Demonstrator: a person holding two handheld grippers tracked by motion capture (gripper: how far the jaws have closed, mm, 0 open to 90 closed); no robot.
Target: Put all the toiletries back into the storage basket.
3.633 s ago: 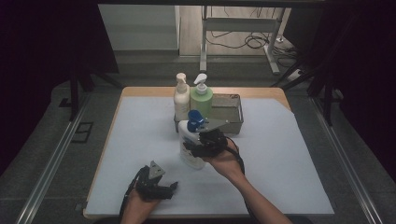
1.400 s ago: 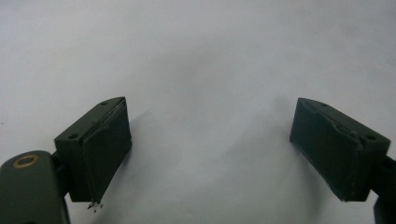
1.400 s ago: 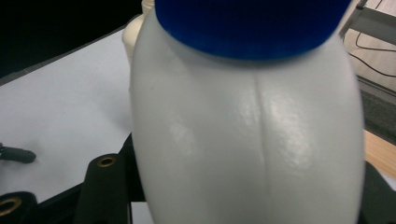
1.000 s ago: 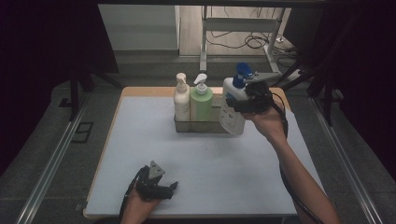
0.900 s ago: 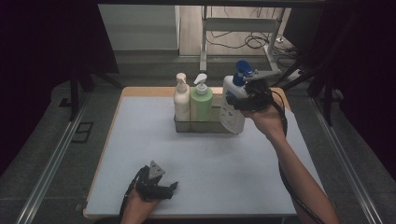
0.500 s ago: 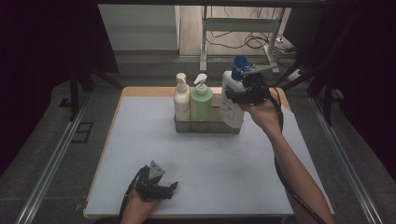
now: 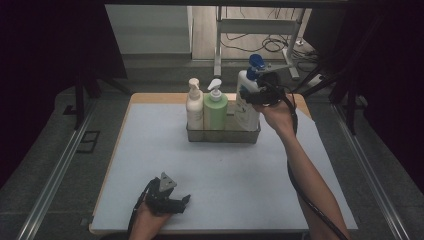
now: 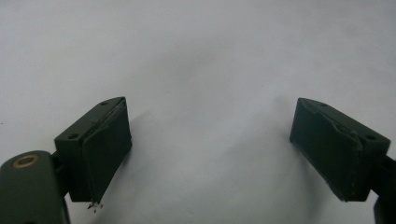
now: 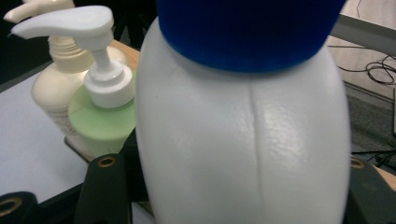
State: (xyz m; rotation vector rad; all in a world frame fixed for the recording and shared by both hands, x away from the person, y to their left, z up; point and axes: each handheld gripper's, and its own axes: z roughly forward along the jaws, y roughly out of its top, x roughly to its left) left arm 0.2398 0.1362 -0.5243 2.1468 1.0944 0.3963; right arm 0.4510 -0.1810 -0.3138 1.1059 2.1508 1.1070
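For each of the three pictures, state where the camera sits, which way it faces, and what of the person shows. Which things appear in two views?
High view: above the table's near side, facing forward and down; both forearms, left gripper, right gripper.
Left gripper view: on that gripper, facing the mat; open jaws.
Right gripper view: on that gripper, facing the white bottle; jaw bases.
Shared: white bottle, green bottle.

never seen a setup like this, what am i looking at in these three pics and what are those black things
A person sits at a table with a hand-held claw in each hand. The high view looks down from above; the other two pictures come from cameras riding on each claw. The black blocks are the claw's jaws. The left claw rests open over the bare table. The right claw grips a white bottle with a blue cap at a wire basket holding a cream pump bottle and a green pump bottle.
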